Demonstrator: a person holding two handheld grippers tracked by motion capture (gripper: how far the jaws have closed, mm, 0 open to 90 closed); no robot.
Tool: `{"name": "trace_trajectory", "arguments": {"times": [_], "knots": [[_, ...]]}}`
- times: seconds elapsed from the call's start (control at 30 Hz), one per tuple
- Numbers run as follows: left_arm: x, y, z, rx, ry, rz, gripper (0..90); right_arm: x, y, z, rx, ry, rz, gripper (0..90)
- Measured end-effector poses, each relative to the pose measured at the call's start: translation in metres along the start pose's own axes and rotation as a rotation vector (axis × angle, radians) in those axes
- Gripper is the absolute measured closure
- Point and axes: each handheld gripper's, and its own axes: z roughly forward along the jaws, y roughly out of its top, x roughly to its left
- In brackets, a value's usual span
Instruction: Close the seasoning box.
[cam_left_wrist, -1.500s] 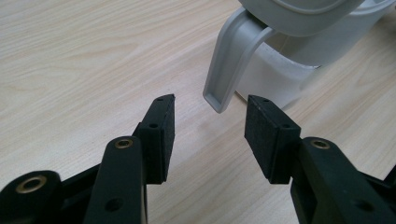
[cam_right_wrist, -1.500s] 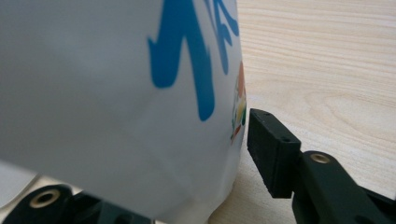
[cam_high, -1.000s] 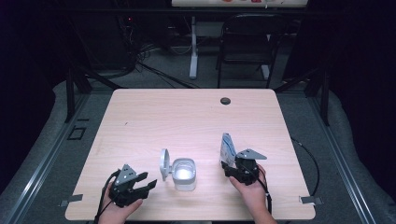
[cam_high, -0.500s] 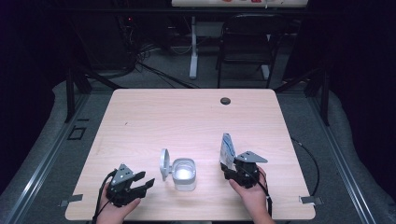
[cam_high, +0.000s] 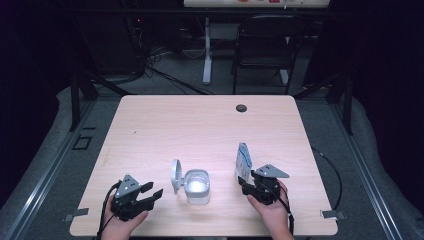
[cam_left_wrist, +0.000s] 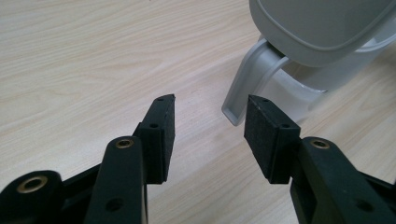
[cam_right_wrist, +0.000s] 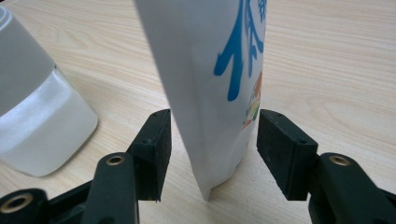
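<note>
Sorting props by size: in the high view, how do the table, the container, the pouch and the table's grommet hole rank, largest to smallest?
1. Table
2. Container, with its open lid
3. Pouch, which looks a little smaller than the container, though it shows partly edge-on
4. Grommet hole

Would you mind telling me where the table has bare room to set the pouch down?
The far half of the table, from the grommet back to the container, is bare, as is the left side beyond the left gripper. It is crowded along the near edge: container with open lid, pouch and right gripper.
</note>
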Motion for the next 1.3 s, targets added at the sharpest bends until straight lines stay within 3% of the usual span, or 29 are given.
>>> {"name": "trace_trajectory", "arguments": {"times": [0.13, 0.43, 0.53, 0.77, 1.0, 1.3], "knots": [[-0.001, 0.000, -0.001, -0.008, -0.004, 0.006, 55.5, 0.003, -0.001, -0.003, 0.007, -0.002, -0.032, 45.4], [-0.001, 0.002, -0.003, -0.035, 0.017, 0.004, 59.4, 0.002, -0.007, -0.011, -0.018, -0.003, -0.041, 45.3], [0.000, 0.004, -0.005, -0.054, 0.007, -0.003, 63.0, -0.001, -0.007, -0.015, -0.026, -0.003, -0.043, 45.2], [-0.007, 0.008, -0.008, -0.077, -0.001, 0.009, 74.2, -0.012, -0.007, -0.027, -0.056, -0.009, -0.018, 45.2], [-0.010, 0.012, -0.004, -0.068, -0.024, 0.021, 84.1, -0.018, -0.011, -0.026, -0.042, 0.000, -0.005, 45.1], [-0.011, 0.019, -0.007, -0.094, -0.038, 0.029, 90.0, -0.019, -0.015, -0.025, -0.045, 0.003, 0.014, 45.1]]}}
